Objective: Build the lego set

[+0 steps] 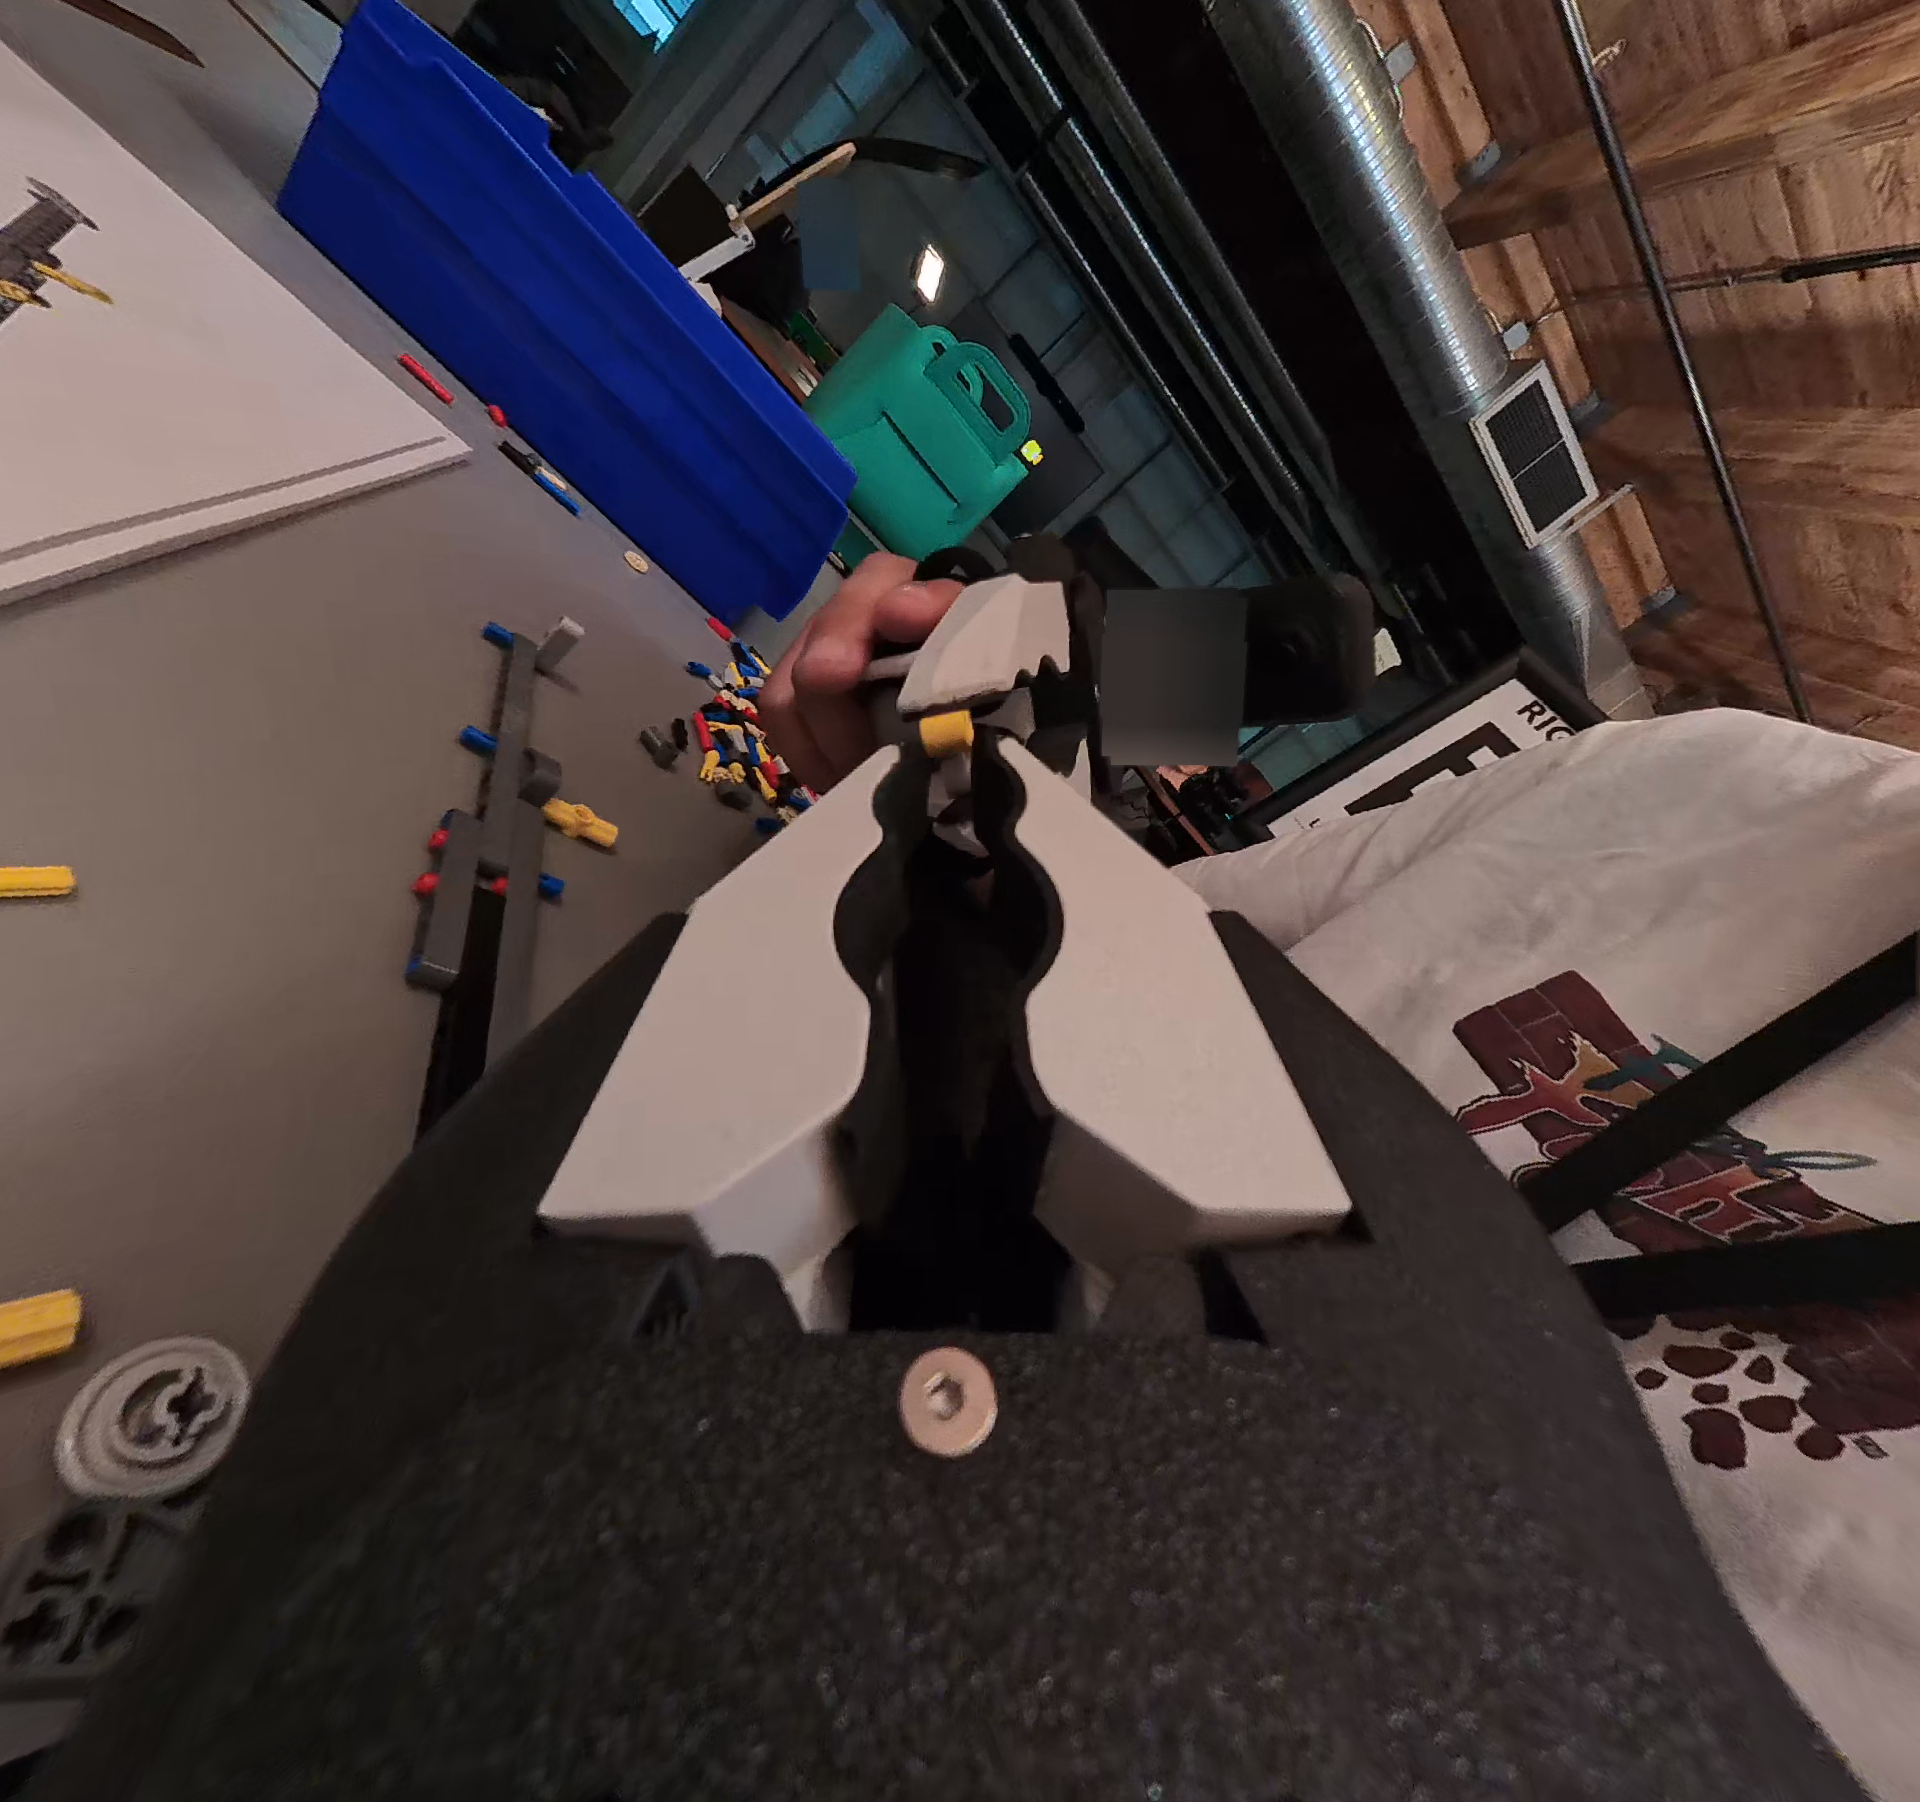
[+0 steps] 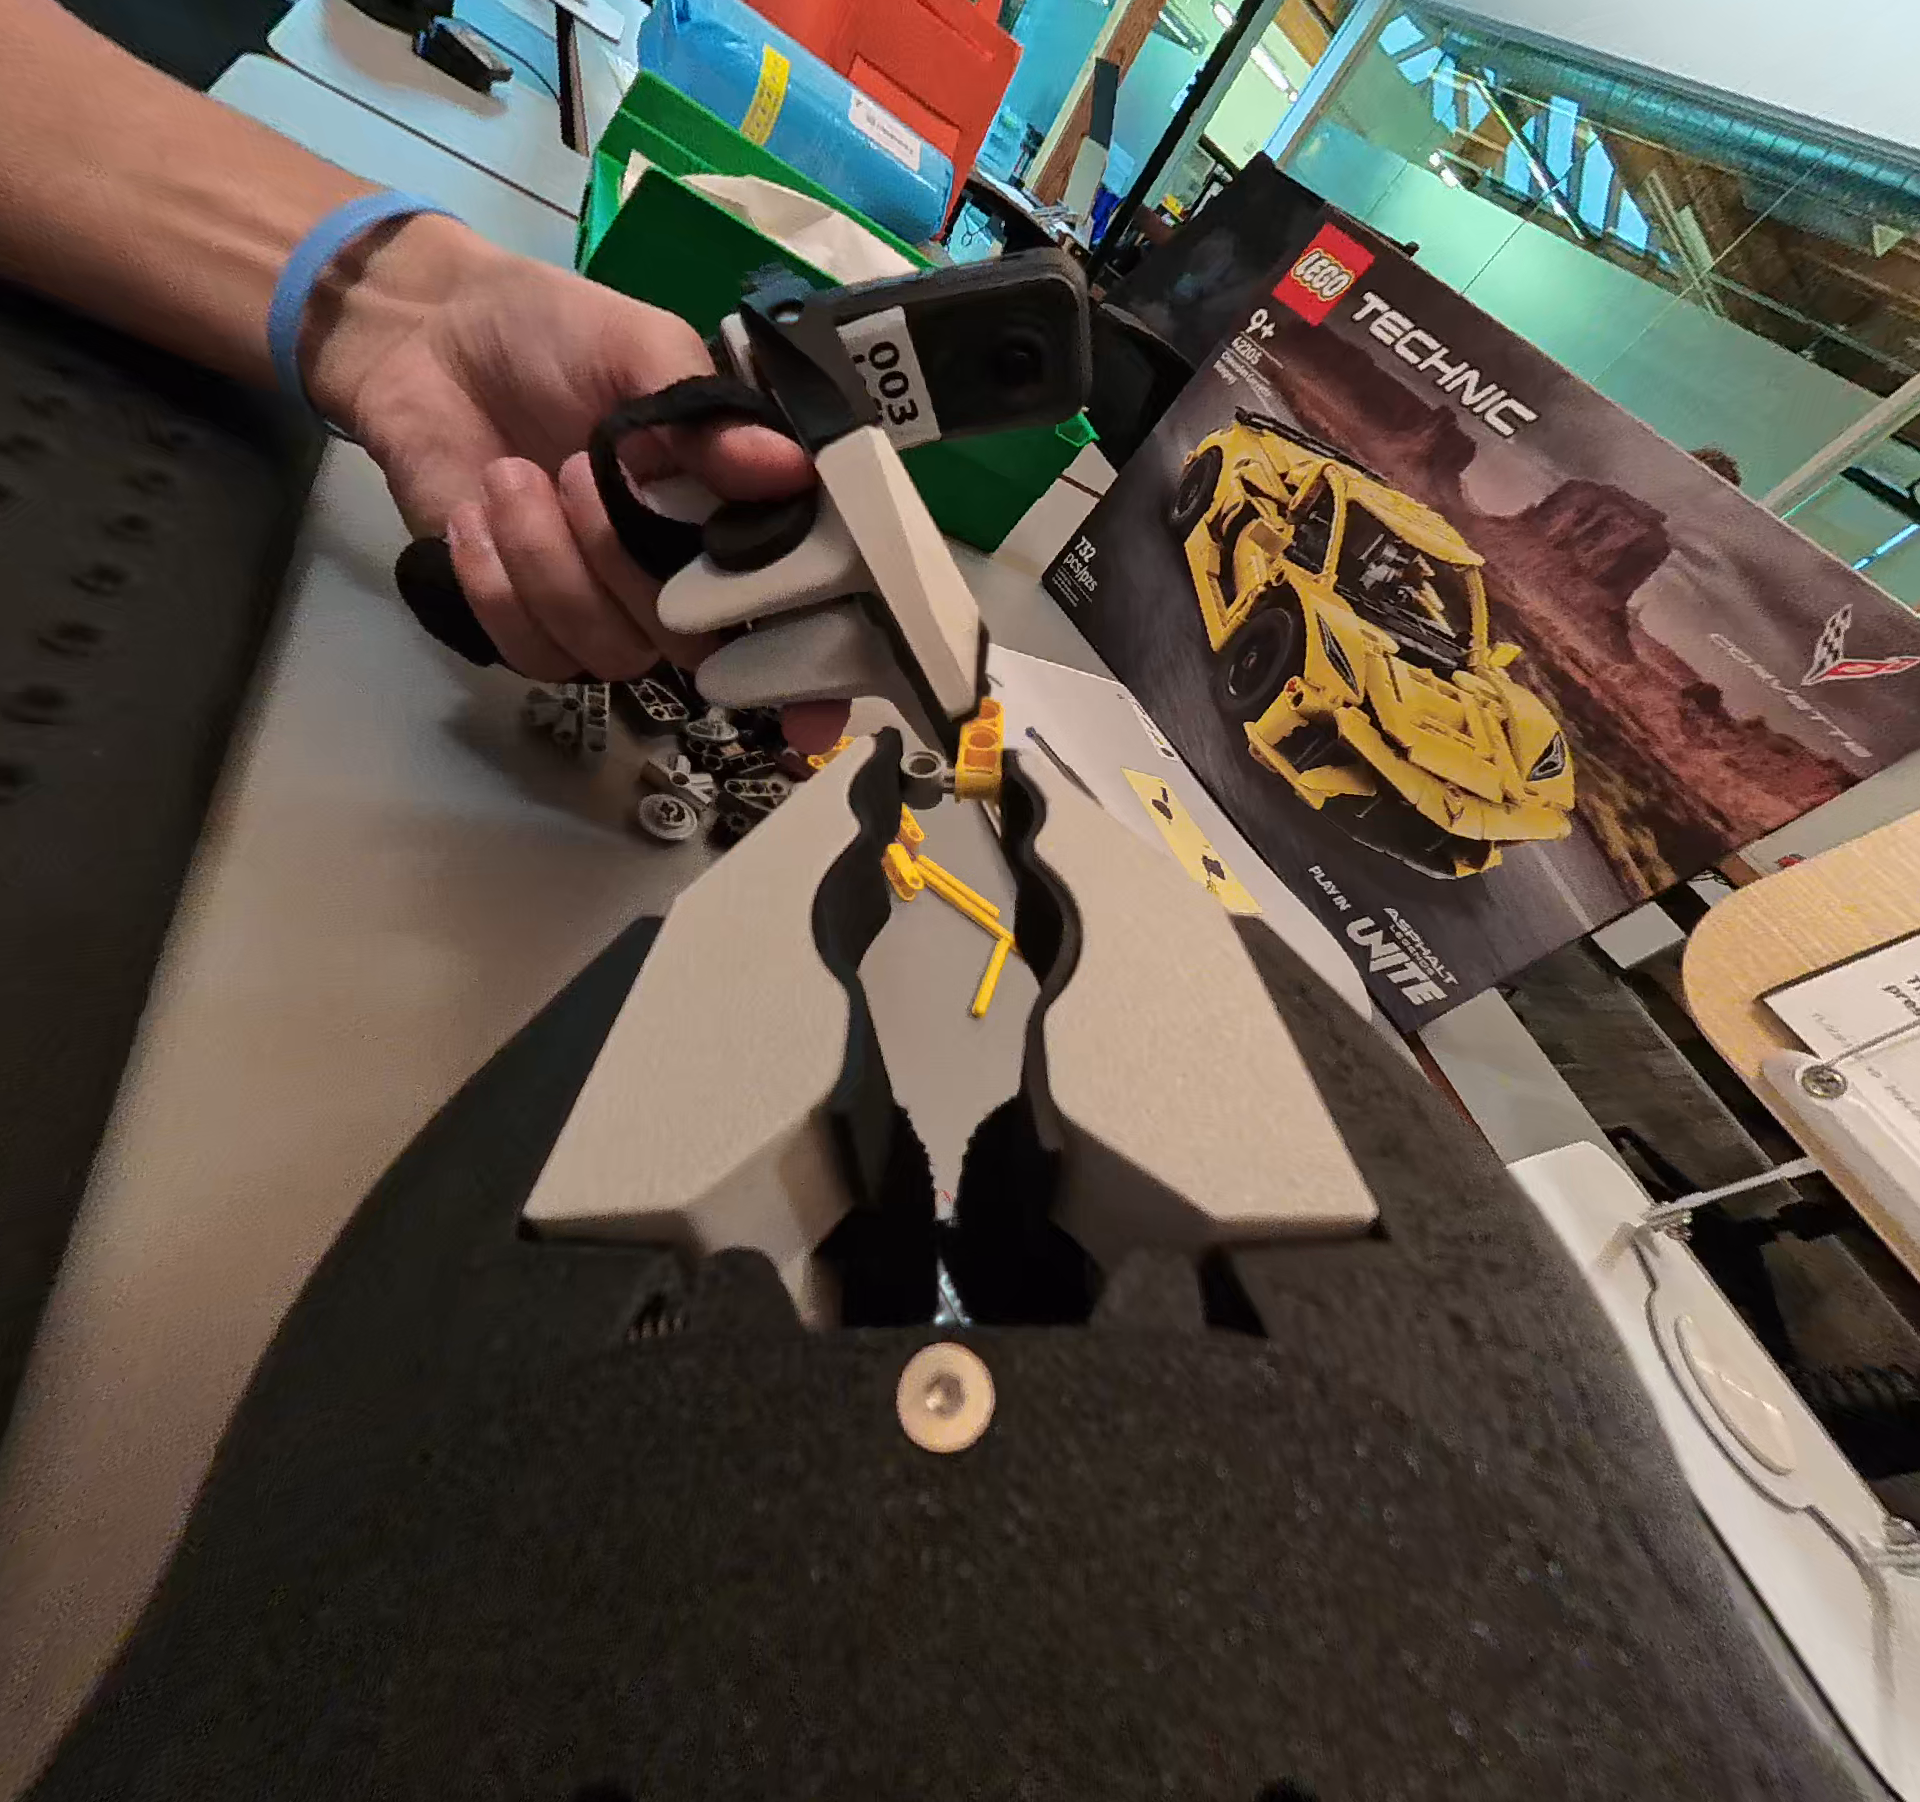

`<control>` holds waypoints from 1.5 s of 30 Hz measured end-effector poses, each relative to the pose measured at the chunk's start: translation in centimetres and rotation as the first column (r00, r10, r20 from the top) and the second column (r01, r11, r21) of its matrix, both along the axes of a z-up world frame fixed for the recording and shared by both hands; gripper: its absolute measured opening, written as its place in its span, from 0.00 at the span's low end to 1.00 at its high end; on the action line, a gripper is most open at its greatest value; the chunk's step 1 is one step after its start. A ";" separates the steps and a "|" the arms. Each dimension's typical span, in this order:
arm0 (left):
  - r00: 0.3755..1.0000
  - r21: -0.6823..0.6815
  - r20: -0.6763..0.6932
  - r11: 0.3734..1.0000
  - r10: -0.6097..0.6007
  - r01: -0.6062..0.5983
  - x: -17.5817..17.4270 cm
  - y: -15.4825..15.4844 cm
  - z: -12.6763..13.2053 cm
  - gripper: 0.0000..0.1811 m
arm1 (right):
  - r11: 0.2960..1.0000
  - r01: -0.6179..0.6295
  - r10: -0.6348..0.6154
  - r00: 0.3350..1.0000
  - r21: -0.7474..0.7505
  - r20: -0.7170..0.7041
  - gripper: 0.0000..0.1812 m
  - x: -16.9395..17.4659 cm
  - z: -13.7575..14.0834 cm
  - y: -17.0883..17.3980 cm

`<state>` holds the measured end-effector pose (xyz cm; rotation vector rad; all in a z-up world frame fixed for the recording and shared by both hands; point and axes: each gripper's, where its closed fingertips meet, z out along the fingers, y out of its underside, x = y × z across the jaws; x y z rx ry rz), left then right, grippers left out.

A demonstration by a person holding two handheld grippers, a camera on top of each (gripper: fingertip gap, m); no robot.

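Early days: my gray frame (image 1: 488,859) lies half-built left of the blue bin (image 1: 561,298), loose pieces (image 1: 738,724) heaped beside it. Both tongs meet midair, left gripper (image 2: 961,713) clenched on a yellow connector (image 2: 980,750), right gripper (image 2: 945,776) pinching its gray pin (image 2: 923,770); most building remains.

A grey table (image 1: 260,734) is carrying a white instruction sheet (image 1: 208,402), a blue bin (image 1: 561,298) and a long grey beam assembly (image 1: 499,817). A heap of small coloured pieces (image 1: 738,724) is lying near the bin, and loose yellow pins (image 2: 951,895) are resting on the tabletop.
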<state>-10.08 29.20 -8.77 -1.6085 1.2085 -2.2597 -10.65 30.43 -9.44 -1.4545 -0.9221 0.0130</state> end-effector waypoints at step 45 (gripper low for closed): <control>0.918 0.903 0.314 0.221 0.242 -0.367 1.7 2.0 -0.8 0.11 | 0.731 -0.594 -0.183 0.304 -0.336 -0.935 0.04 2.3 1.8 1.6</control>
